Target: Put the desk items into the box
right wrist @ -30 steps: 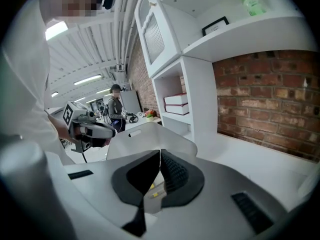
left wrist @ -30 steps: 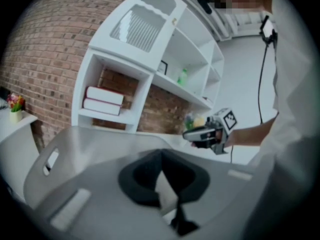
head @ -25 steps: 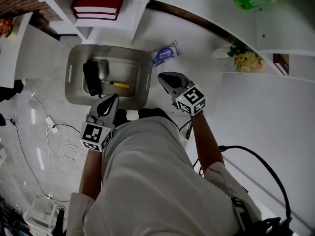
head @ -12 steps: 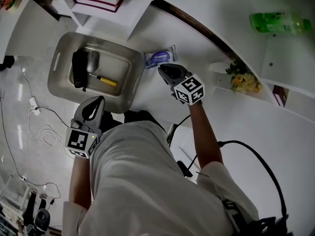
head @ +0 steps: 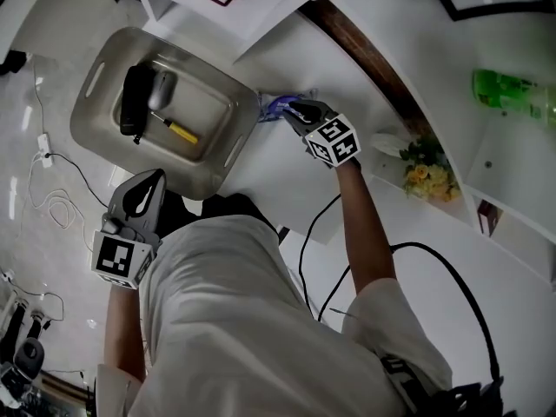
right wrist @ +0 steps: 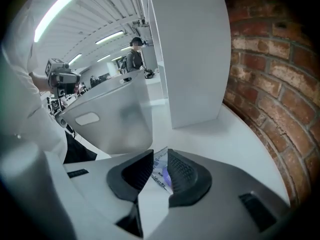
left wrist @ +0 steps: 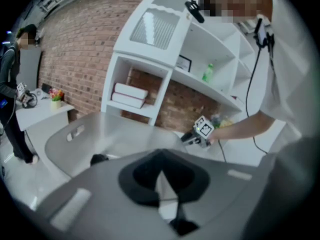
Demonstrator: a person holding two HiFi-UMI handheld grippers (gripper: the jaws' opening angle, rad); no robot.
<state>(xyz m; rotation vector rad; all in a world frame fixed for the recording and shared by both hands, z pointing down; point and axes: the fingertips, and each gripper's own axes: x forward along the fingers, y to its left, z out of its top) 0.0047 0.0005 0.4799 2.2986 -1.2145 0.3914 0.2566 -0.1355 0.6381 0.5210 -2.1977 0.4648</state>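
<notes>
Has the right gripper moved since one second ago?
Yes. The right gripper went to the blue packet beside the metal box; its jaws have just been opening, packet between them.

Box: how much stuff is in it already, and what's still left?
Done: the box already holds a mouse, a screwdriver and a black thing. In hand: the right gripper has just been opening its jaws around the blue packet on the desk, not squeezing yet. Left: grab it and drop it in.
</notes>
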